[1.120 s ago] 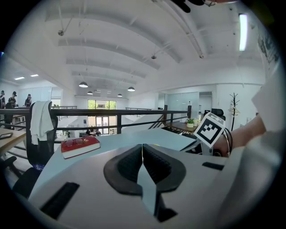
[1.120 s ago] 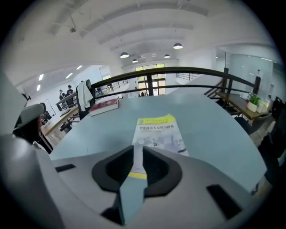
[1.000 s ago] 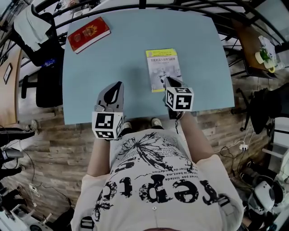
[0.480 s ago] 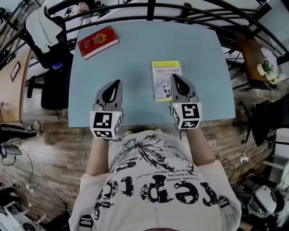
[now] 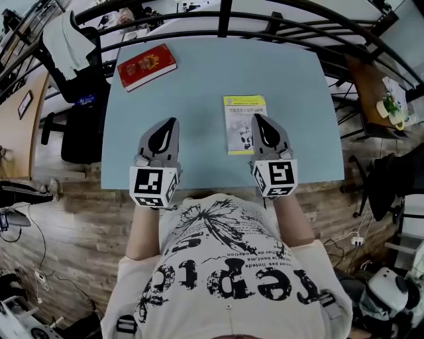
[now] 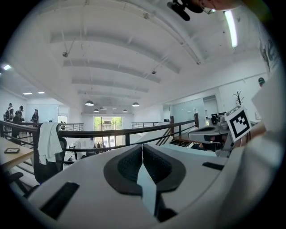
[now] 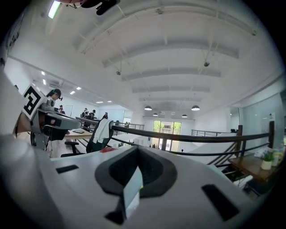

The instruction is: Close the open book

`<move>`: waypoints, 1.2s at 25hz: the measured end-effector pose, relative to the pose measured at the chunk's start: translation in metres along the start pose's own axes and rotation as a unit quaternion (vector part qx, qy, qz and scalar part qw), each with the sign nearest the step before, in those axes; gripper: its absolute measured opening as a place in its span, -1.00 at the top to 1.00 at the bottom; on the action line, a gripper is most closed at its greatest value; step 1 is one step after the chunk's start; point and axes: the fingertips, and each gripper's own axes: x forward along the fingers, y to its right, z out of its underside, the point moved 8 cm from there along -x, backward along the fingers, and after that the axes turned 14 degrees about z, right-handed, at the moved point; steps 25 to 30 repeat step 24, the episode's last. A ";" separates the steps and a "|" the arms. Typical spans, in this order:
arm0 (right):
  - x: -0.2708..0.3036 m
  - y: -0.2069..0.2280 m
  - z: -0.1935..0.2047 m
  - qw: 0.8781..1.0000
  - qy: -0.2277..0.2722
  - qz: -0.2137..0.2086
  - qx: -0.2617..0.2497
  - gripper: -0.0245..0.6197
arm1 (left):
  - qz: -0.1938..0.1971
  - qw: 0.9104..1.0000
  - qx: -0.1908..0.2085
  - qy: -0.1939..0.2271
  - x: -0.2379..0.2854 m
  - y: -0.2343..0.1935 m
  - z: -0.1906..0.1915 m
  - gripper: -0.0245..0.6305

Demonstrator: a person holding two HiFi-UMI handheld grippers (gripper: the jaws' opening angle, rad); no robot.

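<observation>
A thin book [image 5: 240,122] with a yellow and white cover lies closed and flat on the light blue table [image 5: 199,93], right of the middle. My right gripper [image 5: 256,119] hangs above the table's near edge, its tip over the book's right edge in the head view. Its jaws are shut with nothing between them [image 7: 136,148]. My left gripper [image 5: 173,122] is held level to the left of the book, well apart from it, and is also shut and empty [image 6: 142,146]. Both gripper views look out over the table into the room.
A closed red book [image 5: 147,66] lies at the table's far left corner. A black railing [image 5: 218,16] runs behind the table. An office chair draped with a white cloth [image 5: 71,36] stands at the far left. A side table with a plant [image 5: 391,96] stands to the right.
Both grippers have risen and drawn back toward the person. The right one has come up off the book's near right corner and turned level. The book stays closed.
</observation>
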 end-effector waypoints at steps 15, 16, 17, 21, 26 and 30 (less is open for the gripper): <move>-0.004 -0.010 -0.004 1.000 0.012 0.007 -0.001 0.90 | -0.004 1.000 -0.004 0.004 -0.008 -0.003 0.001 0.87; -0.004 -0.010 -0.003 1.000 0.013 0.008 -0.002 0.90 | -0.003 1.000 -0.004 0.004 -0.007 -0.003 0.002 0.87; -0.005 -0.011 -0.003 1.000 0.013 0.008 -0.003 0.90 | -0.003 1.000 -0.005 0.005 -0.007 -0.003 0.002 0.87; -0.007 -0.011 0.000 1.000 0.010 0.010 -0.004 0.90 | -0.002 1.000 -0.006 0.007 -0.005 -0.002 0.001 0.87; -0.006 -0.009 0.001 1.000 0.006 0.012 -0.003 0.90 | 0.000 1.000 -0.005 0.009 -0.003 -0.001 0.000 0.87; -0.006 -0.009 0.001 1.000 0.006 0.012 -0.003 0.90 | 0.000 1.000 -0.005 0.009 -0.003 -0.001 0.000 0.87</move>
